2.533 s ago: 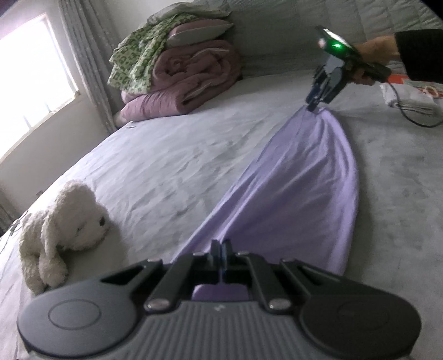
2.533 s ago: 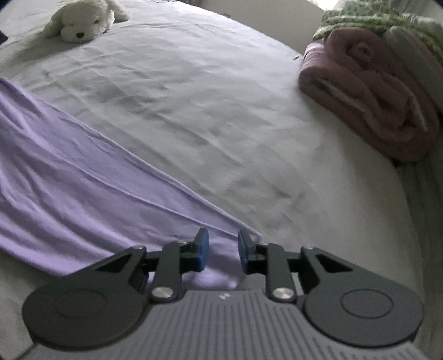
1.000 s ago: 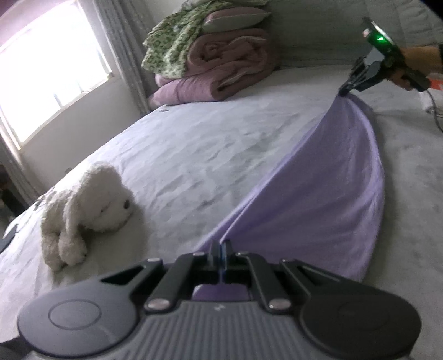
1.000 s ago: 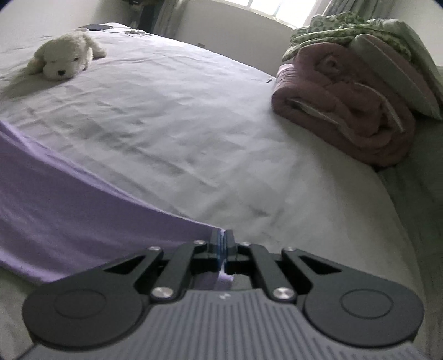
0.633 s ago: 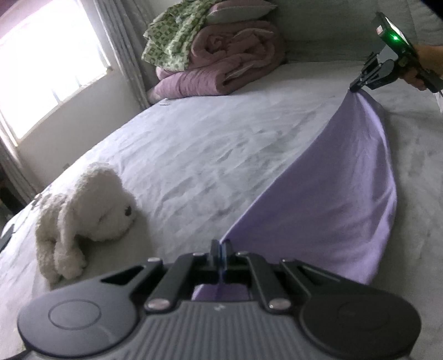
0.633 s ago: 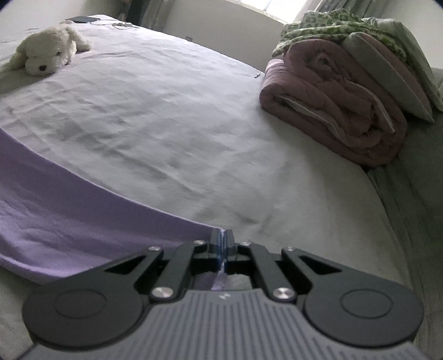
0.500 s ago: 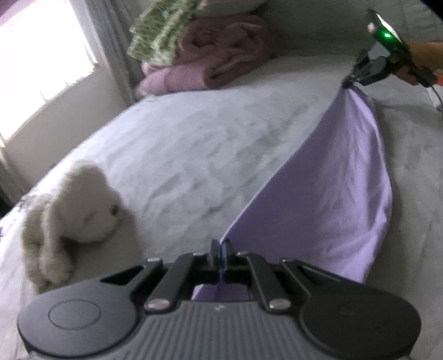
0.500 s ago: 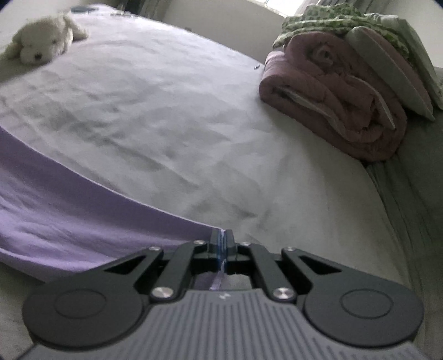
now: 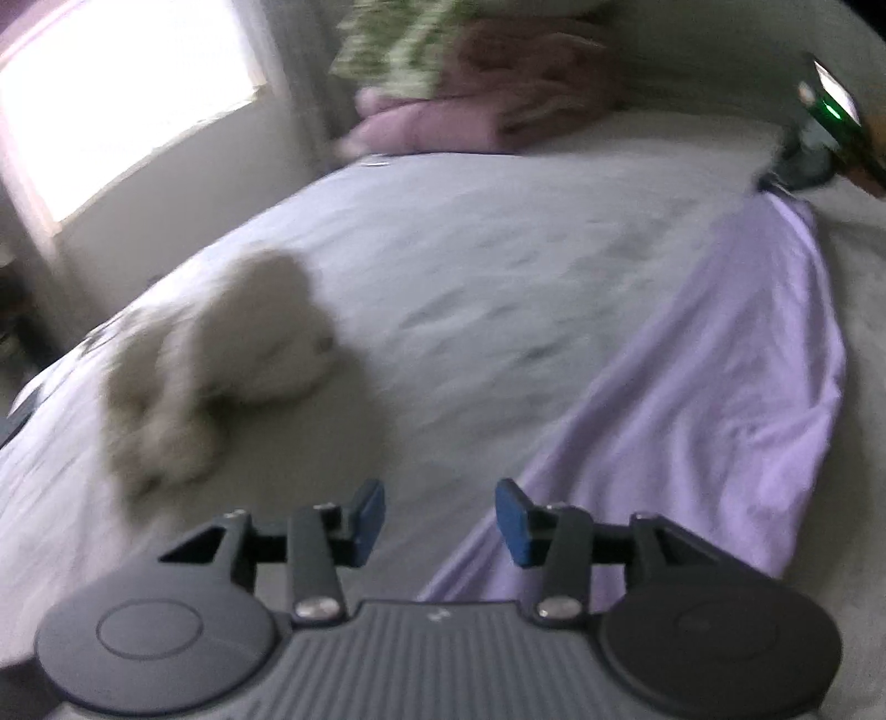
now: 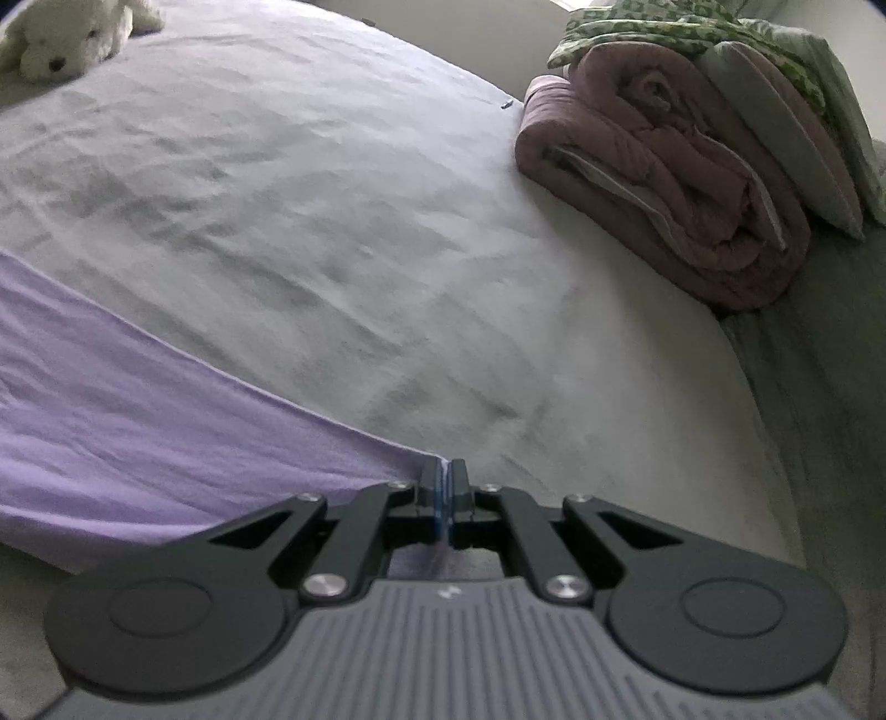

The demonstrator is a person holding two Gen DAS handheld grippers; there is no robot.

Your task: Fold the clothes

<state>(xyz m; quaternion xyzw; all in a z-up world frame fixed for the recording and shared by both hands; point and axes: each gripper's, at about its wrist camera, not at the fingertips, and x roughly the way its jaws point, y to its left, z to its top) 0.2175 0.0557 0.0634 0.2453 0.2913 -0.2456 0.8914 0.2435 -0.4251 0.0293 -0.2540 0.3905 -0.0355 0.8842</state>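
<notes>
Far left in the left wrist view, a bright window (image 9: 127, 94); nearer, left of centre, a cream plush dog (image 9: 221, 354) lying on the pale bed (image 9: 498, 249), badly blurred. At the near edge, the left claw (image 9: 440, 520) spread wide, blue pads (image 9: 368, 520) well apart, gripping nothing, hovering just left of the near end of the lilac garment (image 9: 720, 376). Stretched as a long, narrow strip along the right side of the bed, near to far, lightly rippled, near end lying free on the sheet. At the far right end, the right claw (image 9: 797, 160) pinching the far tip, green light glowing on top. From the right wrist view, left to right: garment running off to the left, flat on the sheet; claw clamped tight on a corner of lilac fabric at near centre; rolled pink comforter (image 10: 664, 183) far right, green patterned cloth (image 10: 664, 22) and a pillow (image 10: 775, 127) stacked on top, well apart from the garment. Judged step: laying out or squaring the strip between folds, one end held and one free. Fits either a strip just set down for smoothing or one about to be gathered for a fold; not settled by these views. Calls, either way, for a sure hold at the far corner and care against dragging the free end askew.
</notes>
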